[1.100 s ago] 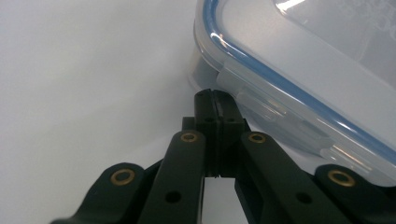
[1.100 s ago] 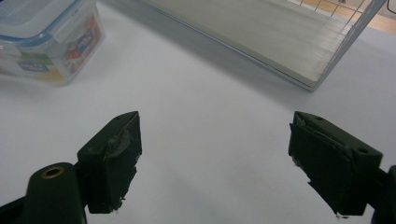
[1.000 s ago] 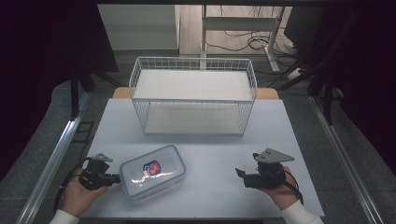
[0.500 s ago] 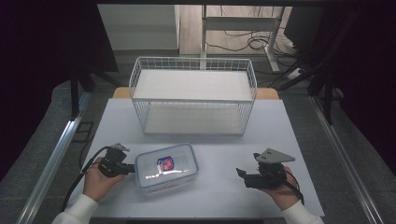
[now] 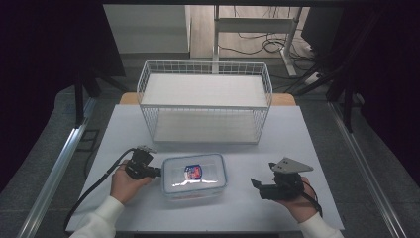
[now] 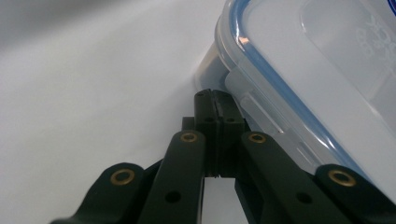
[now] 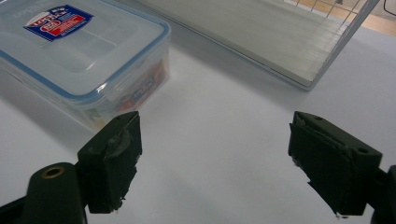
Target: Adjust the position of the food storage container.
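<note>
A clear plastic food container (image 5: 194, 175) with a blue-rimmed lid and a red-and-blue label lies flat on the white table. My left gripper (image 5: 157, 172) is shut with nothing between its jaws; its tip presses against the container's left end. In the left gripper view the closed tip (image 6: 214, 100) sits against the container (image 6: 322, 70) beside a side latch. My right gripper (image 5: 255, 183) rests open on the table to the right of the container, apart from it. In the right gripper view its open jaws (image 7: 215, 154) frame bare table, the container (image 7: 79, 51) at upper left.
A white wire basket (image 5: 205, 101) stands on its side at the back of the table, its open face toward me. The table's front edge (image 5: 208, 229) is close to both hands. A cable (image 5: 94, 186) trails from the left gripper.
The left gripper has moved right across the table, pushing the container with it toward the middle. The right gripper has stayed where it was.
</note>
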A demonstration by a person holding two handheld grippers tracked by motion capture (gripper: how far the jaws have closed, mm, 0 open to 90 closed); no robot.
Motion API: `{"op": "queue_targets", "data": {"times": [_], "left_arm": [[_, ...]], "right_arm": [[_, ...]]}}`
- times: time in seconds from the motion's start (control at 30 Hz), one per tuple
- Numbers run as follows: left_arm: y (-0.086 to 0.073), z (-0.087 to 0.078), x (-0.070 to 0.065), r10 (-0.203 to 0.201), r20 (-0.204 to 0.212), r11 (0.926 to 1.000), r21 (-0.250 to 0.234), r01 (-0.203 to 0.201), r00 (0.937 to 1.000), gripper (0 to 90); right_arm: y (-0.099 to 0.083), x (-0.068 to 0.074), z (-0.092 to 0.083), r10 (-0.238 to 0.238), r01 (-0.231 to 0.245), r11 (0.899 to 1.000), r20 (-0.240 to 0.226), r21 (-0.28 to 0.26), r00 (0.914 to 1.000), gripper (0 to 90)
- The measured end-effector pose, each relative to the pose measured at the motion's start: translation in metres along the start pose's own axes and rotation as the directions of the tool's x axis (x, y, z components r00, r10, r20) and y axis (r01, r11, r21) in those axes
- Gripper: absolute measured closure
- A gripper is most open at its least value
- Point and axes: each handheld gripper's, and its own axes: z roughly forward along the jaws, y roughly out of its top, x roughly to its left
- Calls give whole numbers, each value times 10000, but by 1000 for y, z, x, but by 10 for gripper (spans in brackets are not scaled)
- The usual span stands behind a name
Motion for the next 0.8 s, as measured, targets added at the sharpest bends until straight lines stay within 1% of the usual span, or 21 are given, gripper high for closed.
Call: {"op": "queue_targets", "data": {"times": [0.07, 0.1, 0.17, 0.27, 0.33, 0.5, 0.57, 0.63, 0.67, 0.7, 0.73, 0.77, 0.8], "left_arm": [[3, 4, -1, -106, 103, 9998, -160, 107, 9999, 900], [4, 5, -2, -122, 88, 9997, -225, 124, 9999, 900], [8, 8, -5, -37, 63, 9997, -225, 39, 10000, 900], [11, 12, -8, 9, 196, 9997, -257, -4, 9998, 900], [12, 13, -10, 11, 277, 9996, -294, -2, 9996, 900], [11, 12, -9, 74, 329, 9993, -356, -62, 9994, 898], [10, 7, -9, 160, 239, 9989, -434, -149, 9996, 891], [6, -2, -8, 359, 78, 9980, -529, -355, 9993, 888], [4, -8, -7, 336, 70, 9973, -658, -330, 9994, 887], [1, -13, -6, 242, 101, 9961, -848, -233, 9997, 883], [-2, -20, -3, 214, 229, 9949, -992, -190, 9995, 877], [-5, -25, -1, 122, 410, 9921, -1256, -70, 9991, 866], [-8, -29, 0, 145, 504, 9892, -1466, -69, 9986, 840]], "right_arm": [[-1, 0, 1, -4, 4, 10000, -1, 43, 10000, 176], [-1, 0, 1, 19, -19, 10000, -1, 63, 10000, 176], [-1, -1, 2, 18, -17, 10000, -7, 84, 10000, 176], [-1, 0, 2, 13, -13, 10000, -4, 90, 10000, 176], [-1, -1, 2, 32, -32, 10000, 14, 89, 10000, 176], [-2, -1, 3, 7, -9, 9999, 125, 151, 9999, 175], [-3, -1, 3, 77, -81, 9999, 311, 116, 9995, 169], [-3, -2, 2, 252, -251, 9997, 539, -27, 9982, 164], [-3, -2, 1, 350, -343, 9993, 622, -121, 9974, 163], [-4, -4, 0, 435, -421, 9989, 663, -223, 9969, 162], [-4, -4, 0, 509, -487, 9982, 662, -336, 9965, 160], [-4, -5, -1, 611, -586, 9974, 614, -422, 9962, 158], [-4, -5, 0, 711, -686, 9965, 543, -471, 9960, 154]]}}
